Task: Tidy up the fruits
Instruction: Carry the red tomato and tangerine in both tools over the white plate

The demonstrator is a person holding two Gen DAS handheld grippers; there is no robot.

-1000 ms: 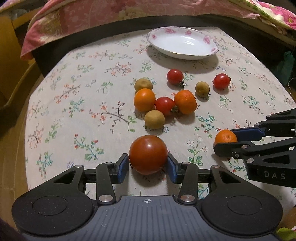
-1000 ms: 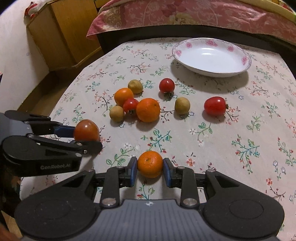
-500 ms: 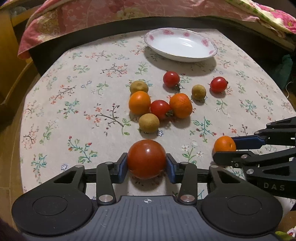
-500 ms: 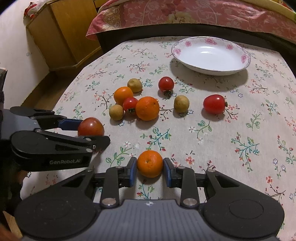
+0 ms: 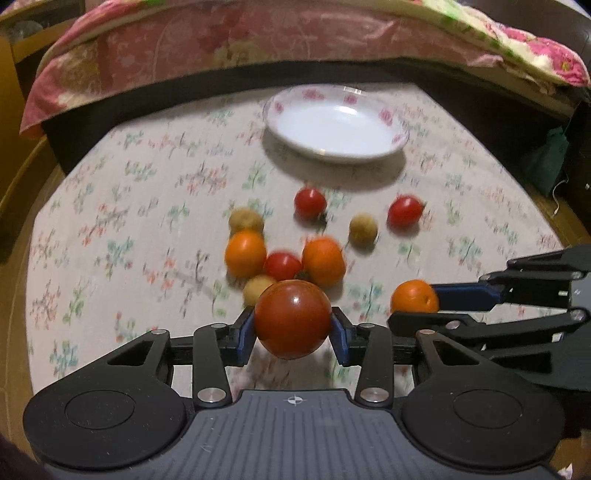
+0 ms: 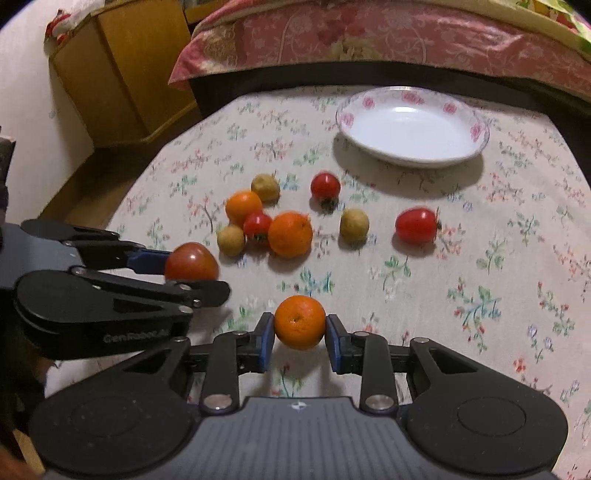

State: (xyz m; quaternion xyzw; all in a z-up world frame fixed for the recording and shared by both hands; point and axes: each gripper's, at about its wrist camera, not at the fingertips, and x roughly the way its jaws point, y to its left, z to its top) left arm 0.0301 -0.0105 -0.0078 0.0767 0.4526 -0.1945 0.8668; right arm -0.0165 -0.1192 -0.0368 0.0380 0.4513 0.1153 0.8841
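My left gripper (image 5: 293, 328) is shut on a large dark-red tomato (image 5: 293, 324) and holds it above the tablecloth; it also shows in the right wrist view (image 6: 191, 261). My right gripper (image 6: 300, 334) is shut on a small orange (image 6: 300, 322), seen from the left wrist view too (image 5: 414, 296). A white plate with pink flowers (image 6: 412, 125) (image 5: 336, 123) stands at the far side. Between lie loose fruits: two oranges (image 6: 290, 234) (image 6: 243, 206), three small red tomatoes (image 6: 416, 225) (image 6: 325, 185) (image 6: 257, 226) and three brownish-yellow round fruits (image 6: 354, 225).
The table has a floral cloth (image 6: 480, 277) and a rounded edge. A bed with a pink quilt (image 6: 369, 33) lies behind it. A wooden cabinet (image 6: 122, 70) stands at the far left.
Both grippers have lifted their fruits and moved forward toward the loose fruits and the plate. The left wrist view is blurred by motion.
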